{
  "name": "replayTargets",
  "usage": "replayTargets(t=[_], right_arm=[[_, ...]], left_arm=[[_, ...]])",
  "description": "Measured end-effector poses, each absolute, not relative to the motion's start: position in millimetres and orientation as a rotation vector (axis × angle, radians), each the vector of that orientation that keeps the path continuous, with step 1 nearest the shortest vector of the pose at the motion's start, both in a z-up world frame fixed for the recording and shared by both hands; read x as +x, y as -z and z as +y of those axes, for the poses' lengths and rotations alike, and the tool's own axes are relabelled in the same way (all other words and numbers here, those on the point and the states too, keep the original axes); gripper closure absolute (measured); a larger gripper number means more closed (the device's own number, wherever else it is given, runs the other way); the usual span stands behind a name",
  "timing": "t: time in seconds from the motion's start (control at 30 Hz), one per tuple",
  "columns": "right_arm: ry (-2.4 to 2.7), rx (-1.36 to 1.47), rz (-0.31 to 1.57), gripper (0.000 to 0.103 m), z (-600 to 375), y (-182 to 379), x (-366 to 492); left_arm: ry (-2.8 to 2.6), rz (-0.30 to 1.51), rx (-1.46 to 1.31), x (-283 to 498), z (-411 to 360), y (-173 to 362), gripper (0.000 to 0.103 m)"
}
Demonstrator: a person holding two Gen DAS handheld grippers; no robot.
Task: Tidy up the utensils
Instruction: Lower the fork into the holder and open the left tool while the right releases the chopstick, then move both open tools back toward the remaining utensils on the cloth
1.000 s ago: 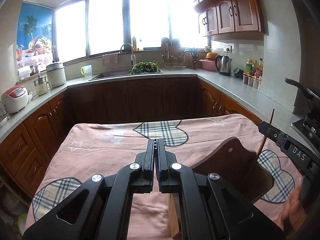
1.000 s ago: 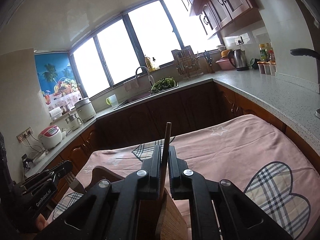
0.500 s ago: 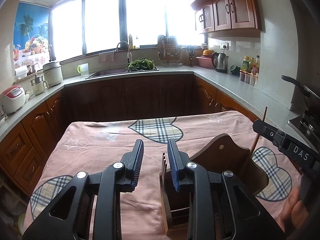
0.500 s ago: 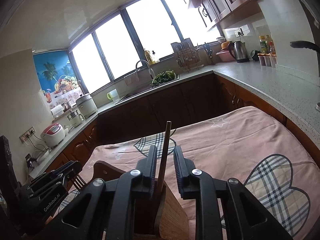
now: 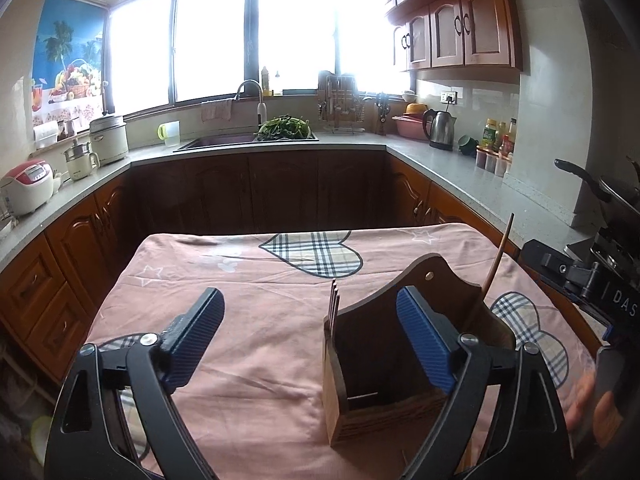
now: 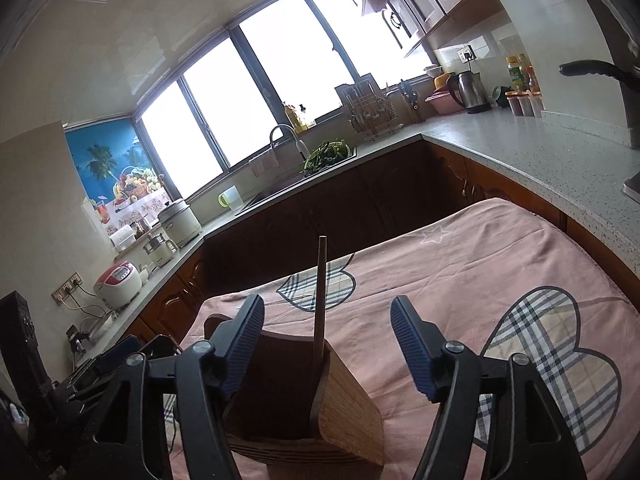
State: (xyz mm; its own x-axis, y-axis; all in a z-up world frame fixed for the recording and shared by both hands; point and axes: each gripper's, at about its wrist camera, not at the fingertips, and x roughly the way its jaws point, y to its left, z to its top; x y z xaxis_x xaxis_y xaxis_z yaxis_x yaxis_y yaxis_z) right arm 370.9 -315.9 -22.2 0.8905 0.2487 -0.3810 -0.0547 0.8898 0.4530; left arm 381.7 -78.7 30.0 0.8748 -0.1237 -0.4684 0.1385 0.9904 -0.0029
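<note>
On the near part of the pink tablecloth, a wooden utensil holder is standing upright, and we are working just above it with both grippers. Our left gripper is opening its jaws wide; nothing is lying between the blue pads, and the right pad is hanging over the holder's left compartment. A fork is standing in the far left corner of that compartment with its tines pointing up, so we judge it is already sorted there.

Our right gripper is also opening its jaws. A thin wooden stick, probably a chopstick, is rising between them, but the pads are not pressing on it. It is leaning in the right compartment of the holder and staying up by itself. In the left view the chopstick is tilting toward the right.

We think both utensils are placed in separate compartments to keep the kinds apart. No other loose utensil is showing on the cloth, so the task is looking nearly finished.
</note>
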Motion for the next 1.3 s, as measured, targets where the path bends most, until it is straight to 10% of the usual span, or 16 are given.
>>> replayTargets(t=[1.3], right_arm=[[-0.191, 0.434, 0.591, 0.011, -302.1, 41.3, 127.1]], left_arm=[[0.137, 0.689, -0.195, 173.0, 21.8, 14.9, 0.002]])
